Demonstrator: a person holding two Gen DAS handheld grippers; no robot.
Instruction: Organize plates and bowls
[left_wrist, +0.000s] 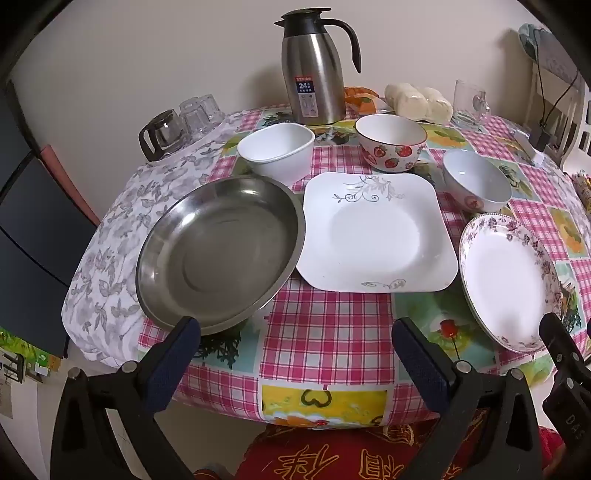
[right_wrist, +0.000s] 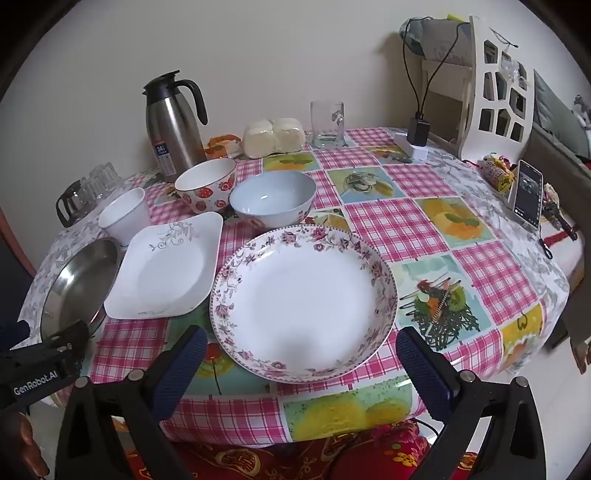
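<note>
Both grippers spread wide, holding nothing, at the near edge of the tabletop (right_wrist: 402, 221).

I see the left gripper (left_wrist: 295, 354) with fingers (left_wrist: 177, 354) fully apart, just short of the steel pan (left_wrist: 218, 251) at the left edge. Right gripper (right_wrist: 301, 365) likewise released, fingers (right_wrist: 424, 369) flanking the floral plate's (right_wrist: 303, 302) near rim, not touching. Square plate (left_wrist: 373, 232) sits between pan and floral plate. Behind them, a row: white bowl (left_wrist: 275, 151), strawberry bowl (left_wrist: 391, 142), pale-blue bowl (right_wrist: 273, 199), all upright, empty.

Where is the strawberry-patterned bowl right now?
The strawberry bowl stands in the back row, between the white bowl and blue-lined bowl, right of the steel jug.
</note>
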